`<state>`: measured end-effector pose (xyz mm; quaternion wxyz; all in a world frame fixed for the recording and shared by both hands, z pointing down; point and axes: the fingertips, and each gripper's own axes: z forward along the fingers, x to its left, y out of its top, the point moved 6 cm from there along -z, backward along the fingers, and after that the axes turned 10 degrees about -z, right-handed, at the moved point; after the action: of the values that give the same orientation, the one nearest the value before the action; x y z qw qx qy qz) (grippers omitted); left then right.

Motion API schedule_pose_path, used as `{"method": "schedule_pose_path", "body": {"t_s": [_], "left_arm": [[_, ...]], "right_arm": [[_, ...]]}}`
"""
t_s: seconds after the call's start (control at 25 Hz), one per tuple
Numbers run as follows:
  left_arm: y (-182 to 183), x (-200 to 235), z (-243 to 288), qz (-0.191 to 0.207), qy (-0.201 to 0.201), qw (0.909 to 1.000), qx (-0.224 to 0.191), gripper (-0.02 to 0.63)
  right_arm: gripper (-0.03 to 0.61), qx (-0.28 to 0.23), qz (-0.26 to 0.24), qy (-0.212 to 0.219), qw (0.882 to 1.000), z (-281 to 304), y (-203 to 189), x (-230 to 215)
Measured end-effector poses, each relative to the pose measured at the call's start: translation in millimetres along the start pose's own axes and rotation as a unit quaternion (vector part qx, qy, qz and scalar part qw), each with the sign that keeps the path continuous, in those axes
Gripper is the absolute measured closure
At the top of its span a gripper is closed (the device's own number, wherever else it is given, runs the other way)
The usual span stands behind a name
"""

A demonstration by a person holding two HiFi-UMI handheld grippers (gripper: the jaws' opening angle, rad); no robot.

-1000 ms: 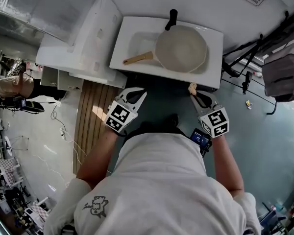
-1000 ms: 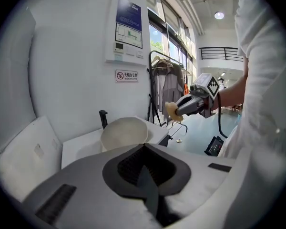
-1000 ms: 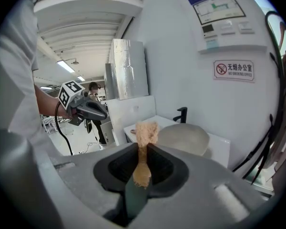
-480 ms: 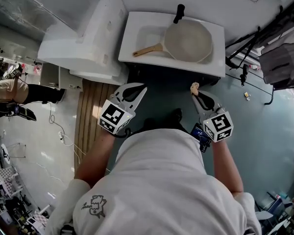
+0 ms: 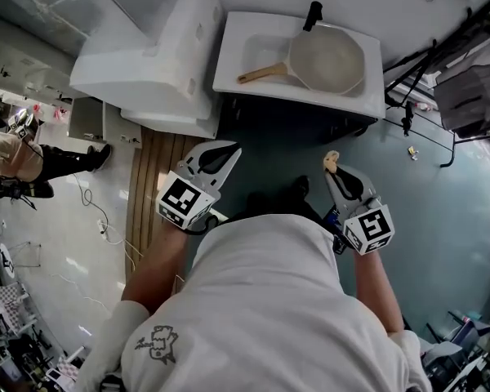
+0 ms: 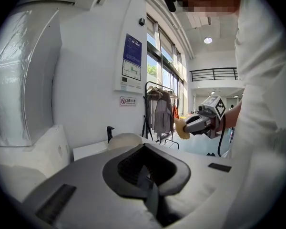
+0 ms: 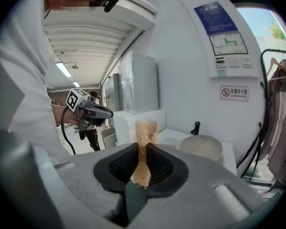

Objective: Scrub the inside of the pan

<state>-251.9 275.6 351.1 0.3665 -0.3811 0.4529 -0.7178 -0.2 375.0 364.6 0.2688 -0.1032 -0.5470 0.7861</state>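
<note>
Pan: a cream-coloured frying pan (image 5: 327, 60) sits in the right part of the sink, and the head view looks into its pale inside.
Pan handle: the wooden handle (image 5: 263, 73) points toward the sink's left side and lies over the basin.
Sink: a white rectangular sink (image 5: 235, 49) stands against the wall, well ahead of the person.
Faucet: a black faucet (image 5: 313, 15) stands at the back rim, just behind the pan.
Left gripper: the left gripper (image 5: 227, 149) has its jaws pressed together with nothing between them. It is held out in front of the body, pointing toward the sink and well apart from it.
Right gripper: the right gripper (image 5: 335, 172) has its jaws clamped on a sponge. It is level with the left one and also well short of the sink.
Sponge: the tan, coarse sponge (image 7: 144, 136) is pinched at its lower end. The rest sticks out past the jaw tips and touches nothing else.
Person: the torso in a white shirt (image 5: 269, 300) fills the lower head view, with dark floor between it and the sink.
White block: a large white unit (image 5: 159, 64) stands just left of the sink.
Slatted mat: wooden slats (image 5: 147, 186) lie on the floor below that unit, beside the left gripper.
Bystander: another person (image 5: 12, 158) is at the far left edge.
Wall: a prohibition sign (image 7: 234, 92) hangs below a notice panel (image 7: 223, 35).
</note>
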Motion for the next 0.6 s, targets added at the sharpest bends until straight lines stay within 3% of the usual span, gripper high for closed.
{"method": "schedule_pose_path", "body": {"t_s": [0.16, 0.44, 0.6], "left_arm": [[-1, -6, -13, 0.007, -0.005, 1.0000, -0.005, 0.612], [4, -18, -15, -0.019, -0.017, 0.9994, -0.025, 0.612], [2, -16, -9, -0.002, -0.014, 0.9997, -0.018, 0.611]], "right_arm": [[0.528, -0.015, -0.002, -0.010, 1.000, -16, 13, 13], [0.528, -0.022, 0.011, -0.030, 0.999, -32, 12, 8], [0.528, -0.028, -0.001, -0.033, 0.999, -28, 23, 2]]}}
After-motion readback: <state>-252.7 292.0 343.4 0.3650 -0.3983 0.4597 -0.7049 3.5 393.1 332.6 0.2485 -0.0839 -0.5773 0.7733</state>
